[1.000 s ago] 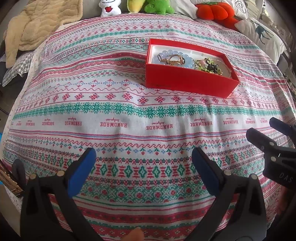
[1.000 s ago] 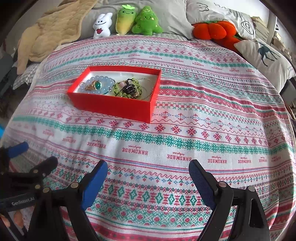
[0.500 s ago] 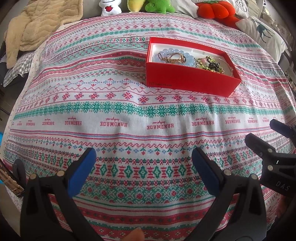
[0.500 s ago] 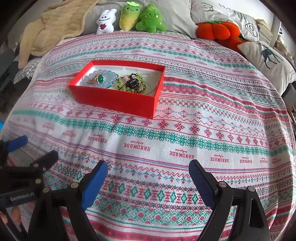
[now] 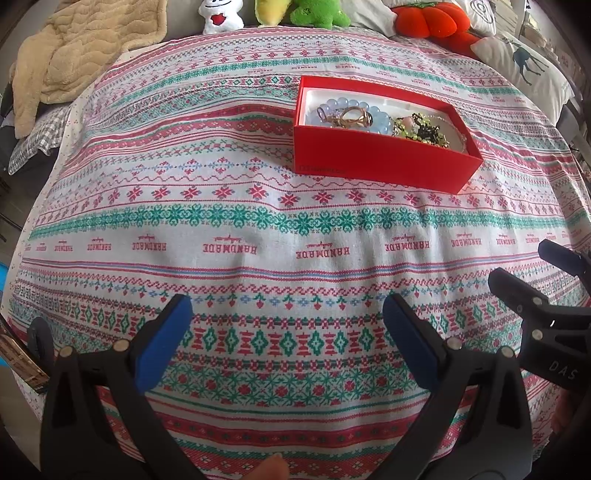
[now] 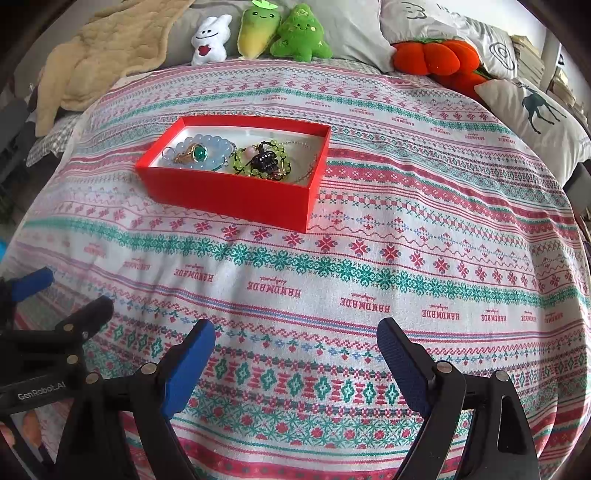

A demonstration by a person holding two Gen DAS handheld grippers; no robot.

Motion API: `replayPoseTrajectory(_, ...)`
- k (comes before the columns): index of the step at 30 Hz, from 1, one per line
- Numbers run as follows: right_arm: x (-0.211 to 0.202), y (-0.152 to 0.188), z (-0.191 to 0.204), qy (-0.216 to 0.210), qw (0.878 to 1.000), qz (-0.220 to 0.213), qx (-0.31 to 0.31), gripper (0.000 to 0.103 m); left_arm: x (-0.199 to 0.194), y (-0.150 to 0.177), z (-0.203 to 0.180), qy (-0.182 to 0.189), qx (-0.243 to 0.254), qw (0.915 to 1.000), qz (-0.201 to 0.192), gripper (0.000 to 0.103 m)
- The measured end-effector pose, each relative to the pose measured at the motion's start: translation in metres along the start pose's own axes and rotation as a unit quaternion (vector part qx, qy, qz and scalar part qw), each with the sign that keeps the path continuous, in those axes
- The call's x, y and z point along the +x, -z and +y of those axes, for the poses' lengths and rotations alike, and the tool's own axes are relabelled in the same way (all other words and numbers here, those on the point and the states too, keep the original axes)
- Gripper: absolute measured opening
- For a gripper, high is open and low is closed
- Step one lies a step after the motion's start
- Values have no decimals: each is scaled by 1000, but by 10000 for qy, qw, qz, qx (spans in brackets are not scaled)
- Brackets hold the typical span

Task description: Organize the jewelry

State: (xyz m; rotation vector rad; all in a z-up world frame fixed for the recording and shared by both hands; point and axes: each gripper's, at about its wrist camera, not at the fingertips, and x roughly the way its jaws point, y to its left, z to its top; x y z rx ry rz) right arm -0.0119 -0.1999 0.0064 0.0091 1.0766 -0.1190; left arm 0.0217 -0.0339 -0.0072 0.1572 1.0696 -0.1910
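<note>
A red open box [image 5: 380, 158] [image 6: 229, 192] sits on the patterned bedspread ahead of both grippers. Inside lie a pale blue bead bracelet [image 6: 216, 142] [image 5: 380, 118], a gold ring with a green stone [image 6: 194, 153], a green bead bracelet with a black piece [image 6: 262, 160] [image 5: 421, 129] and a thin chain [image 6: 310, 162]. My left gripper [image 5: 286, 310] hovers open over the cloth, well short of the box, with nothing between its blue pads. My right gripper [image 6: 295, 328] is open and empty too, to the box's lower right. Each gripper shows at the edge of the other's view.
Plush toys [image 6: 255, 33], an orange pumpkin cushion [image 6: 436, 59] and a deer-print pillow [image 6: 535, 110] line the far and right edges of the bed. A beige blanket [image 5: 77, 51] lies at the far left. Bare bedspread [image 6: 406, 240] spreads around the box.
</note>
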Motion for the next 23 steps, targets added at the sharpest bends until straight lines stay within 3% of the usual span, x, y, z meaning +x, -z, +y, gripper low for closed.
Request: replayPoseTrajectory(23,8,7,4,35,10000,72,-32,91,1,1,-3,36,45,10000,-18,103)
